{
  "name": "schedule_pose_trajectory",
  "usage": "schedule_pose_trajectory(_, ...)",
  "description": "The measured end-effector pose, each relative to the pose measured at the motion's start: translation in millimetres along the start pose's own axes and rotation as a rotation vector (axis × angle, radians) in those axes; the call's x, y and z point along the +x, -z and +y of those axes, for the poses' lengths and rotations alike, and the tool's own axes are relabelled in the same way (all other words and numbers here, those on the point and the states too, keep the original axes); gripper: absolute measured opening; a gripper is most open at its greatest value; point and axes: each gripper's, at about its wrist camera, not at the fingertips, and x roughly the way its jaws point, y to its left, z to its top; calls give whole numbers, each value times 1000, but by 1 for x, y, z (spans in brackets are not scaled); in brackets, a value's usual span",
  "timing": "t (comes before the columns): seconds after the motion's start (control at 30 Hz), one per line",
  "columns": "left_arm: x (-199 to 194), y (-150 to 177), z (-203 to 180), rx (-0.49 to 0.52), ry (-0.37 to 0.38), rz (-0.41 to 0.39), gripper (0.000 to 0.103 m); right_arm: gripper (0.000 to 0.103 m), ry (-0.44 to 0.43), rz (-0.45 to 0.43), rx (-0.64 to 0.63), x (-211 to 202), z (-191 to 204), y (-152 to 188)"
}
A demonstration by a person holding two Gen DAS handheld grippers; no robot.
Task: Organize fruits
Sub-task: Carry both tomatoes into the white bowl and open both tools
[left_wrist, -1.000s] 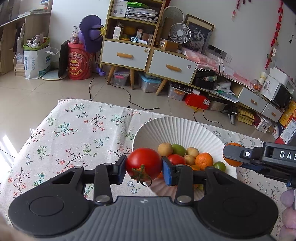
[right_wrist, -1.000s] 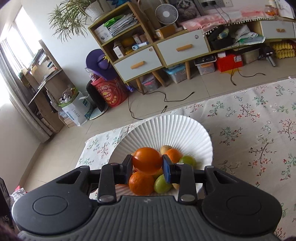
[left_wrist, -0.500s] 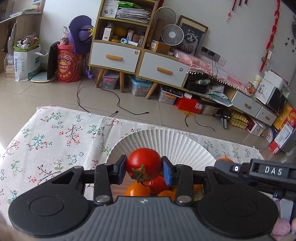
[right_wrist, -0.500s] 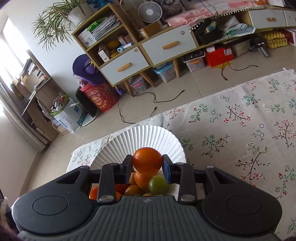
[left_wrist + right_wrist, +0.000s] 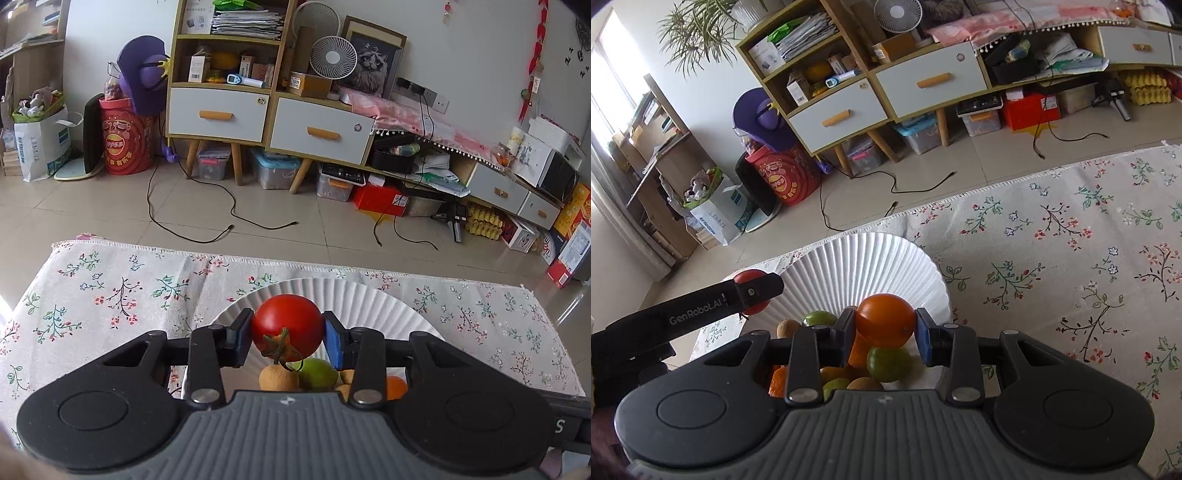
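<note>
Over white bowl [image 5: 373, 302], left tool [image 5: 288, 334] clamps tomato [image 5: 287, 326], right tool [image 5: 885, 325] w/ orange [image 5: 885, 320] (both snug)

Bowl [image 5: 864, 266] on tablecloth [image 5: 1071, 236], fruit pile [image 5: 882, 363] inside.

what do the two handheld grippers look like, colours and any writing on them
Both are black with a ribbed grey centre panel, round discs on either side and silver pivot bolts. The left gripper and right gripper each have blue finger pads. The left's side reads GenRobot.AI in white.
</note>
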Motion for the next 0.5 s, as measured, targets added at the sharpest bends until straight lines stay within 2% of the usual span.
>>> schedule_pose_trajectory(0.4, 10, 7, -8, 41, -15, 28, 39, 32, 12, 2, 5, 3, -1, -2)
schedule_pose_trajectory(0.5, 4, 6, -7, 32, -12, 8, 43, 41, 15, 1, 3, 2, 1, -1)
